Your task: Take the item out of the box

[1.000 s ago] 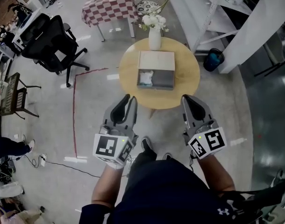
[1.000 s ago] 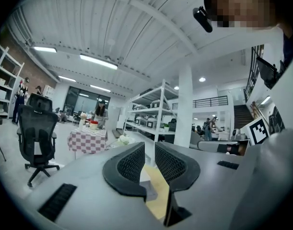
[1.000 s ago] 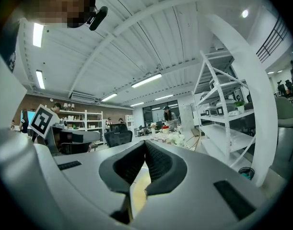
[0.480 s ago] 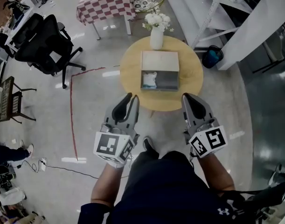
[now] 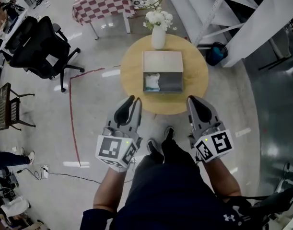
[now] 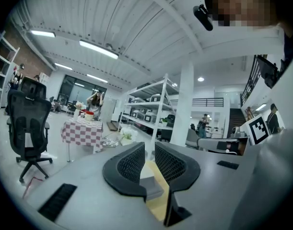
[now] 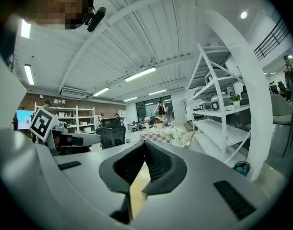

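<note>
The left gripper [image 5: 133,101] is held with its jaws a narrow gap apart, and nothing is gripped between them; only a strip of the table and the box is seen through the gap in the left gripper view. The right gripper [image 5: 192,100] is held with its jaw tips pressed together, and nothing is caught there either. Both grippers are carried side by side over the floor, just short of the near edge of the table [image 5: 194,80] and well apart from the box [image 5: 171,82]. The box is set at the middle of the round table with its lid [image 5: 161,61] laid back toward the vase [image 5: 158,37], so its inside is already exposed. The item [image 5: 151,82], a pale crumpled-looking thing, is seen lying in the left part of the box, untouched; what it is cannot be made out. The task is judged to be at its very start: the box is open, but no reach has been made and nothing has been lifted. The approach to the table, the opening of a gripper over the item, the grasp and the lift clear of the box walls are all left to be done.
</note>
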{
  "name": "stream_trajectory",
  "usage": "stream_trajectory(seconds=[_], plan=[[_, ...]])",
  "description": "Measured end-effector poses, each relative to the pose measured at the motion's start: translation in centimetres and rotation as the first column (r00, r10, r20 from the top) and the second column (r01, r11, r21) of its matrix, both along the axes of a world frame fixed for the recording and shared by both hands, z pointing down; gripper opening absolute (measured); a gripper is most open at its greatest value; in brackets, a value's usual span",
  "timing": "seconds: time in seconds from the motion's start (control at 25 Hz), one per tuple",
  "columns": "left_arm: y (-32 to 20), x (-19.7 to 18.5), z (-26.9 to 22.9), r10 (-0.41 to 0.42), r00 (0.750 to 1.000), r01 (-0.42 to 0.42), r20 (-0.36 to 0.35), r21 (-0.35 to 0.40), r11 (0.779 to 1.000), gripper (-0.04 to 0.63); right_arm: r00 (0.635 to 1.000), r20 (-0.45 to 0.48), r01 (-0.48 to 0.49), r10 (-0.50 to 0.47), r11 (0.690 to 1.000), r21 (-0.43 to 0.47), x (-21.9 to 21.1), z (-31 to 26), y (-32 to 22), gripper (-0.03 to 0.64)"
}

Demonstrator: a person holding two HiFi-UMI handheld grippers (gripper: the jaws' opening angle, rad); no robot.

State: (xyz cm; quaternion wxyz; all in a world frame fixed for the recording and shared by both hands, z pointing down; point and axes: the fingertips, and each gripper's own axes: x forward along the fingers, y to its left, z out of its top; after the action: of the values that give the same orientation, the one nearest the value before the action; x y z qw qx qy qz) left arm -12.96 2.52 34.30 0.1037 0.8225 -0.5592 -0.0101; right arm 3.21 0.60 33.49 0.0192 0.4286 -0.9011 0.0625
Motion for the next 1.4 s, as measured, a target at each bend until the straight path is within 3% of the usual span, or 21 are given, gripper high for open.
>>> stream_trajectory(seconds=[0.84,1.08,1.4], plan=[[-12.3,-0.4,3.7,-0.121,0.991,0.126,0.055,-0.109,0.986,0.077,0.995,0.036,0.098,-0.096,0.994,-0.052,0.1,2.1,-14.3,0.012],[-15.1,0.1,5.3,-0.151,0.986,0.161,0.075,-0.145,0.976,0.077,0.99,0.047,0.136,-0.132,0.988,-0.079,0.4,3.0,-17.5,0.012],[-17.5,-0.6,10.0,-0.166,0.978,0.193,0.126,-0.248,0.949,0.077,0.987,0.056,0.156,-0.15,0.981,-0.115,0.2,4.5,-20.0,0.012]])
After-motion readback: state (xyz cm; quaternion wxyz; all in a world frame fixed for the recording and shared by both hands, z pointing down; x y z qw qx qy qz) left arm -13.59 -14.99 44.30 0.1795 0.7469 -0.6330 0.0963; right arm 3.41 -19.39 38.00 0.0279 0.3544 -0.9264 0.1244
